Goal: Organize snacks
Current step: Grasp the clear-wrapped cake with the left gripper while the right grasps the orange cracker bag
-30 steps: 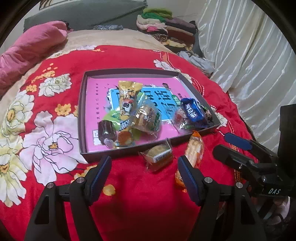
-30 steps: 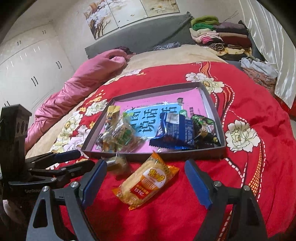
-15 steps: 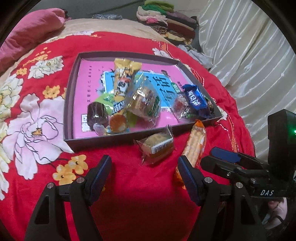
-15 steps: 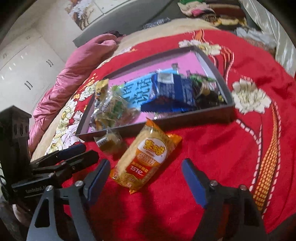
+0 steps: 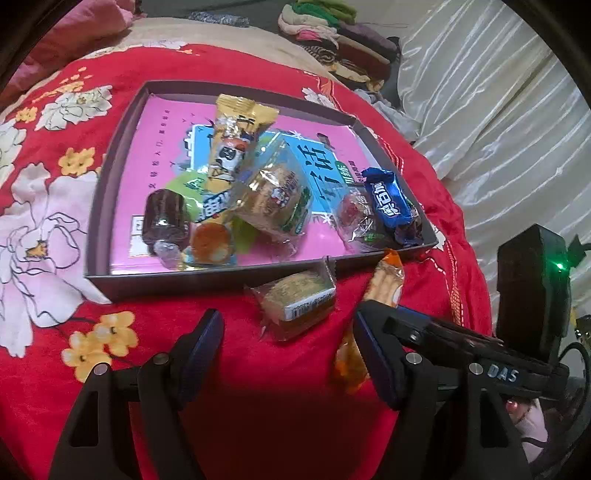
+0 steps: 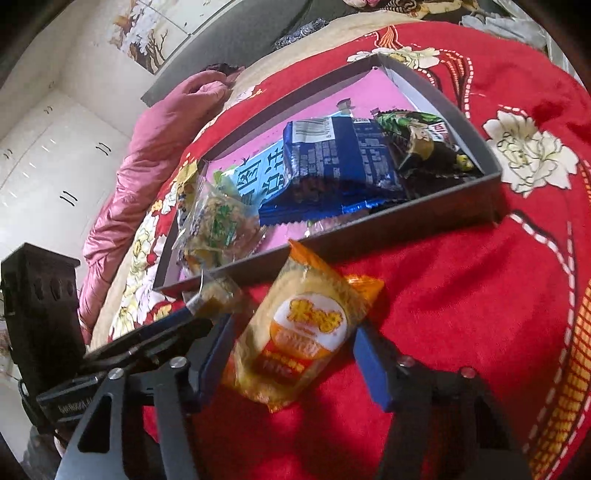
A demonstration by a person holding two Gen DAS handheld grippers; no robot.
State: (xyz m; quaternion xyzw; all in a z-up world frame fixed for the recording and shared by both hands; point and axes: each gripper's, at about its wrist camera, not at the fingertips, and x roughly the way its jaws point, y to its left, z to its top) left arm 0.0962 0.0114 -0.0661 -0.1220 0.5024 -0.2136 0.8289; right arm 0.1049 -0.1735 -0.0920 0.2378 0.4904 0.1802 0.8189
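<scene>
A shallow dark box [image 5: 207, 275] with a pink floor lies on the red flowered bedspread and holds several wrapped snacks. Two snacks lie outside its near wall: a small clear-wrapped cake [image 5: 299, 301] and a long orange-yellow packet [image 6: 303, 328]. My left gripper [image 5: 288, 354] is open, and the cake lies just ahead of its fingertips. My right gripper [image 6: 291, 354] is open with its fingers on either side of the orange packet, not closed on it. The box also shows in the right wrist view [image 6: 417, 218], with a blue packet [image 6: 336, 162] inside.
A pink quilt [image 6: 147, 155] lies at the head of the bed. Folded clothes [image 5: 332, 33] are piled at the far right, and a white curtain [image 5: 498, 92] hangs beside the bed. The right gripper's body [image 5: 532, 295] stands close on the left gripper's right.
Both grippers have moved forward and down toward the two loose snacks. The right gripper's fingers now straddle the orange packet. The snacks have not moved.
</scene>
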